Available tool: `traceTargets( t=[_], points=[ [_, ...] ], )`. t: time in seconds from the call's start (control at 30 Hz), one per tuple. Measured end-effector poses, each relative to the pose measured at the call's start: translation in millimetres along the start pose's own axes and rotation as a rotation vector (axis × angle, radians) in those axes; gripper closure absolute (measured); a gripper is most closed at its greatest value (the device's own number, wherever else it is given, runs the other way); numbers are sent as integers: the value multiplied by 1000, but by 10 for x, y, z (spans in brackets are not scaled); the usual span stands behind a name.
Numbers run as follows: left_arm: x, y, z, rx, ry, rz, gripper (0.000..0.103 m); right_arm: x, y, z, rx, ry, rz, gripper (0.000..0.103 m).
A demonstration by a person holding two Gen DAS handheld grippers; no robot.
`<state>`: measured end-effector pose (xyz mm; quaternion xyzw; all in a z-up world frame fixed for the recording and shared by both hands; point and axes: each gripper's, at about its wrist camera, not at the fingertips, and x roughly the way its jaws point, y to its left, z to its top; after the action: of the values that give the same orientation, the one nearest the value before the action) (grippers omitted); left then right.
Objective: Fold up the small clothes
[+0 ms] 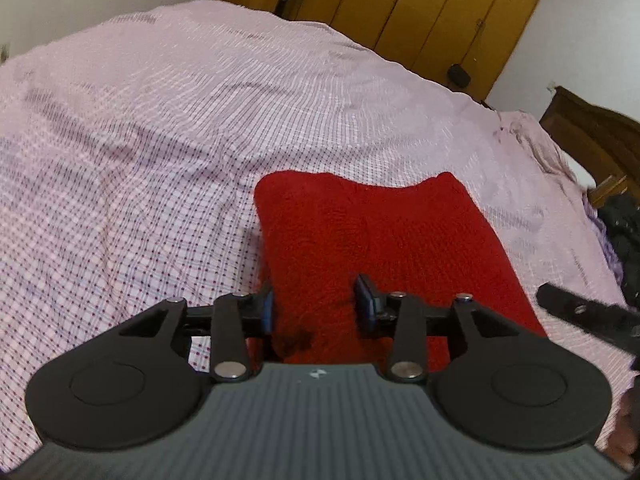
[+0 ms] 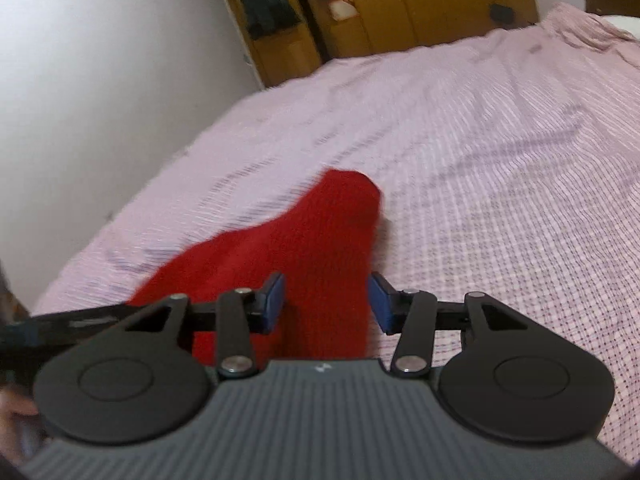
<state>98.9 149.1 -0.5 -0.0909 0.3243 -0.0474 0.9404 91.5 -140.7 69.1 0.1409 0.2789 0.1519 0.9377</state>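
A red knitted garment (image 1: 380, 240) lies flat on the pink checked bed cover (image 1: 160, 140). My left gripper (image 1: 318, 306) is open just above the garment's near left edge, its blue pads either side of the red cloth. In the right wrist view the same red garment (image 2: 304, 248) runs away from me, blurred. My right gripper (image 2: 326, 306) is open over its near right edge, nothing held between the pads. The right gripper's black arm (image 1: 588, 314) shows at the right of the left wrist view.
The bed cover (image 2: 480, 160) spreads wide on all sides. Yellow wooden wardrobes (image 1: 420, 8) stand behind the bed. A dark wooden headboard (image 1: 596, 140) and a dark pile of clothes (image 1: 624, 240) are at the far right. A white wall (image 2: 100, 80) lies left.
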Motion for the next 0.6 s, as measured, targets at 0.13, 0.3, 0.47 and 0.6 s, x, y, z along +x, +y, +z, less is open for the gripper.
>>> traceTargets(
  t=[0.13,0.3,0.47,0.6],
  points=[
    [20,-55,-11,49,-13,48,45,94,89,-87,-22,66,41,53],
    [0,33,0,-25,30,47,34,210,3,-205,47,82,28,39],
    [-73,103,-40,-91,79,6,19,181,-226,-221,210,71,30,15],
    [-60,71,-41,-57,86,20,15,252,-405,-232,300,134,107,16]
  ],
)
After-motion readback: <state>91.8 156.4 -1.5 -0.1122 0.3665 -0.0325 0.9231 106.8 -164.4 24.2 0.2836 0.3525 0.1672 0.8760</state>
